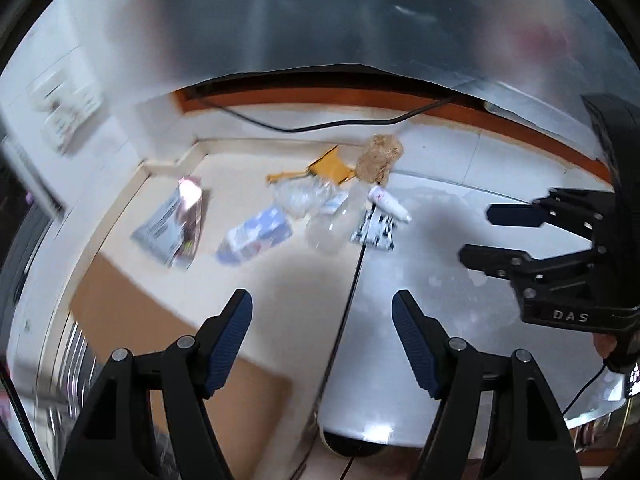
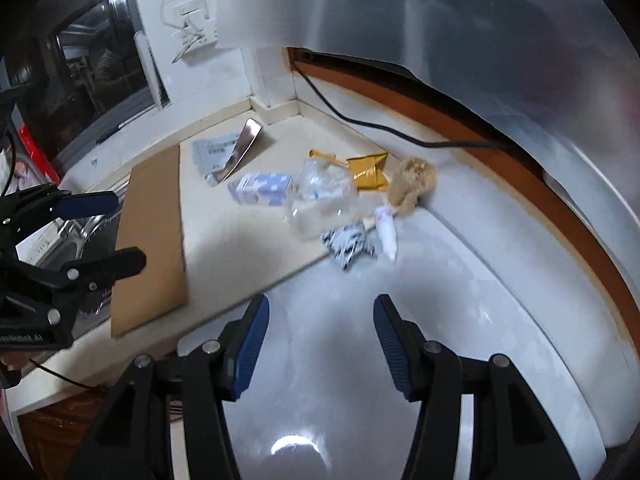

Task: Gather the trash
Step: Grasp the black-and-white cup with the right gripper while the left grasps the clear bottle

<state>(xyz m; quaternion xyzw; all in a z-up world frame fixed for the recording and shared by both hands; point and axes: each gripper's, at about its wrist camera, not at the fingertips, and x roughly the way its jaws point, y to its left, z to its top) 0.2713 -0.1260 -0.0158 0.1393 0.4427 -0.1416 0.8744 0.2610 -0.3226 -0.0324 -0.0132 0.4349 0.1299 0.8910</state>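
Now, both of my grippers hang empty with jaws spread wide, above the glossy white appliance top; I take the white tube as my landmark, since it lies right at the seam where that top meets the cream counter; its long axis runs toward me, tip nearest. My right gripper faces it almost head on, the tube ahead and a little right of its centre line; my left gripper sees the tube further off to its right, so I judge the right arm nearer. Just left of the tube sits the black-and-white wrapper, beyond that the clear plastic bottle; behind it, the tan fibre wad. Open room lies on my side of the tube; the crowding is behind and to its left.
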